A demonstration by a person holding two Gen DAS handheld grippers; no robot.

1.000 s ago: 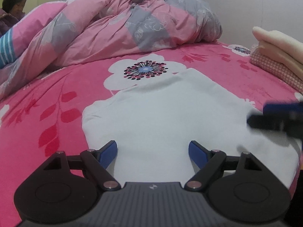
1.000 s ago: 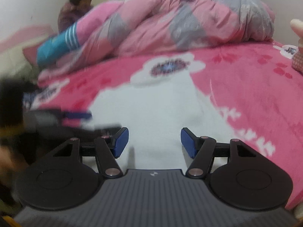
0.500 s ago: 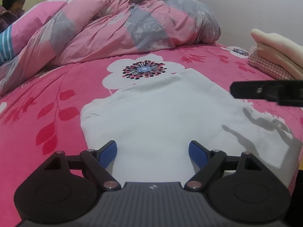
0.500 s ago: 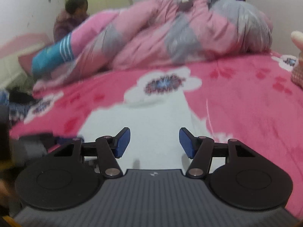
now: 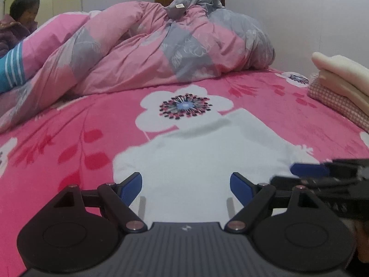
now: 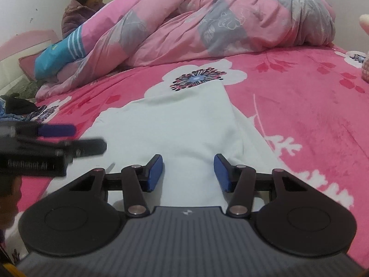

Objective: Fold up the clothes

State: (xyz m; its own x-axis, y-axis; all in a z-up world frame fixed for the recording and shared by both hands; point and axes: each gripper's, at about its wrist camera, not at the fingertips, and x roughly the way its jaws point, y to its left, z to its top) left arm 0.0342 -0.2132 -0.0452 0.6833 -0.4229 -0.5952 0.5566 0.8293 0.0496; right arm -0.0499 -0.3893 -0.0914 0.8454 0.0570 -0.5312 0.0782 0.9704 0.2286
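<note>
Right claw (image 6: 188, 172), unclenched, jaws just narrowing over the white garment (image 6: 184, 124); left claw (image 5: 185, 185) released. Next: pinch the near hem.

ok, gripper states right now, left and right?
Left gripper: open, holding nothing, over the white garment.
Right gripper: open, jaws have just been closing, garment beneath them, not gripped.

Garment (image 5: 207, 159) on bed (image 5: 69, 143), before duvet (image 5: 150, 46)

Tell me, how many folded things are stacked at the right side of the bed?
2 that I can see: a cream garment on top, a pink checked cloth beneath it. The picture's edge cuts the stack, so more may be hidden.
</note>
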